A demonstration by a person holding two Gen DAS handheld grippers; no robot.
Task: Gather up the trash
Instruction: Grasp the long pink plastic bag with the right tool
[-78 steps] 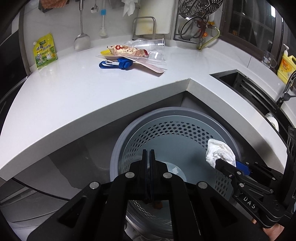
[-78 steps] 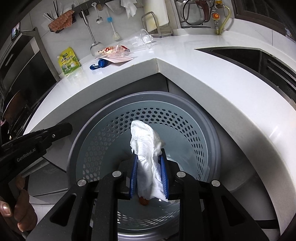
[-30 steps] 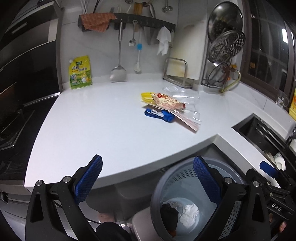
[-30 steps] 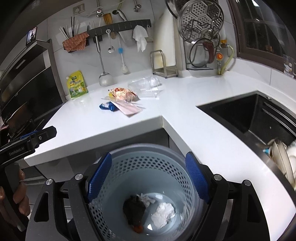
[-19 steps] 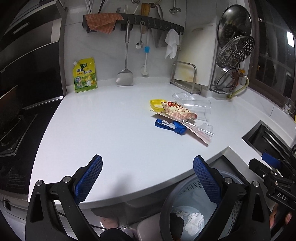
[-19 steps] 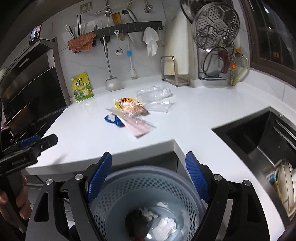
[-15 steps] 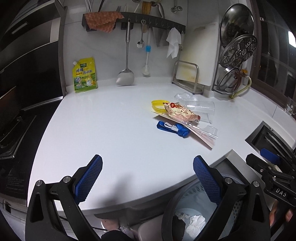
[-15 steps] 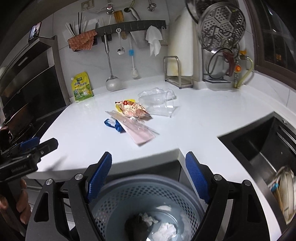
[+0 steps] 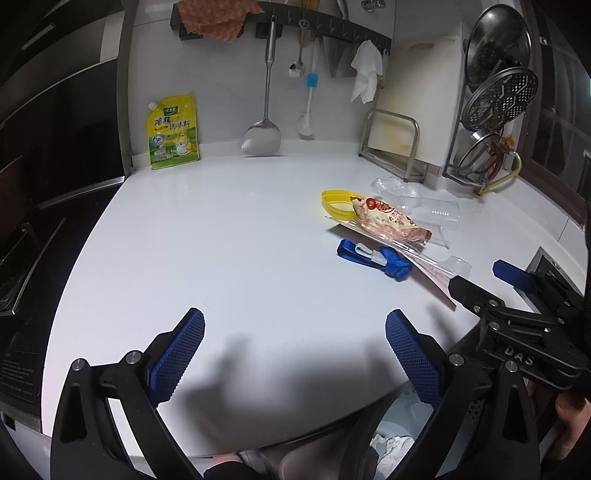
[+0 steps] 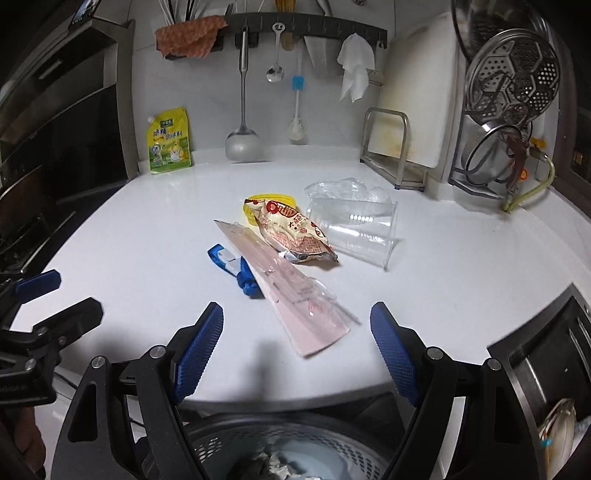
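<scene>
Trash lies on the white counter (image 10: 129,236): a red-and-tan snack wrapper (image 10: 291,230), a long pink packet (image 10: 291,295), a blue strap (image 10: 232,267), a yellow ring (image 10: 258,203) and a clear plastic cup (image 10: 354,230). The same pile shows in the left wrist view, with the wrapper (image 9: 388,218) and the strap (image 9: 373,258). My right gripper (image 10: 297,343) is open and empty, just short of the pink packet. My left gripper (image 9: 293,354) is open and empty over bare counter, left of the pile. The grey perforated bin (image 10: 295,454) sits below the counter edge with crumpled paper inside.
A yellow seasoning pouch (image 9: 173,131) leans on the back wall. Utensils hang from a rail (image 10: 273,26). A cutting board rack (image 10: 399,147) and a lid rack (image 10: 506,122) stand at the back right. A dark sink (image 10: 554,369) lies on the right, a stove (image 9: 22,258) on the left.
Both grippers dropped their loads in the bin, opened, and have risen and moved forward over the counter toward the trash pile. The bin has slid to the bottom of both views.
</scene>
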